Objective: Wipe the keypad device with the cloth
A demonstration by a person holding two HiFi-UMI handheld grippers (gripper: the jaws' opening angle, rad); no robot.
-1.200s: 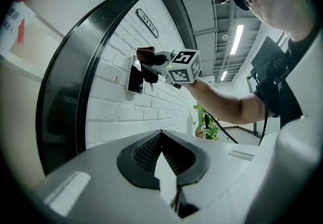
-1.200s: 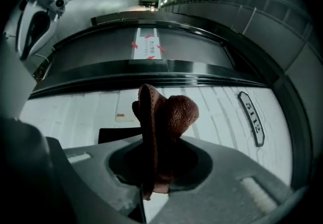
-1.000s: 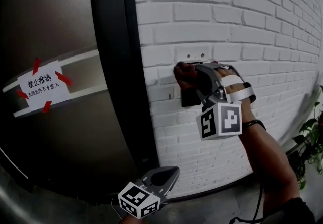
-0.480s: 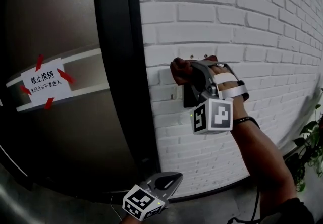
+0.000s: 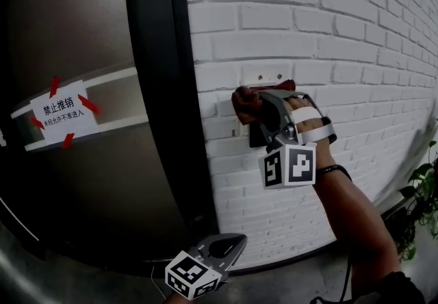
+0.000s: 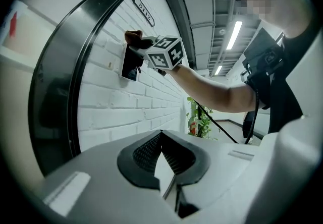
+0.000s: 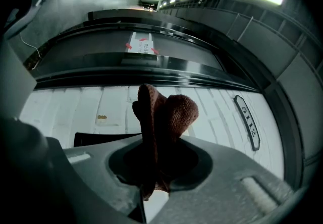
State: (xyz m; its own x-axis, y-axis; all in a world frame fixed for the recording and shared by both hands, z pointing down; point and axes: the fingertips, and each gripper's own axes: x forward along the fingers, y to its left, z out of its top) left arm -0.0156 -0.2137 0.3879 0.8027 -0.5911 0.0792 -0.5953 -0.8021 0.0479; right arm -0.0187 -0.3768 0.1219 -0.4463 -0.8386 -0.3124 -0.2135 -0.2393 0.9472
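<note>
The keypad device (image 5: 258, 133) is a flat, dark box stuck on the white brick wall (image 5: 328, 35), a little to the right of the black door frame (image 5: 161, 90). It stands up tall, with its long side going up and down and its face looking out from the wall. It is plain and almost black, and no buttons can be made out on it. The right tool (image 5: 254, 109) is up at the top left corner of the device. Its jaws are squeezed tight on the cloth (image 5: 244, 100), which is brownish red, fuzzy and bunched into a soft lump that sticks out past the tips. The cloth looks to be pressed on the device's top corner and the bricks beside it. The left tool (image 5: 235, 239) hangs low, well apart from the device, near the bottom of the door frame. Its jaws are closed together with nothing between them. A white paper sign (image 5: 59, 114) with bits of red tape is stuck on the grey door to the left.
</note>
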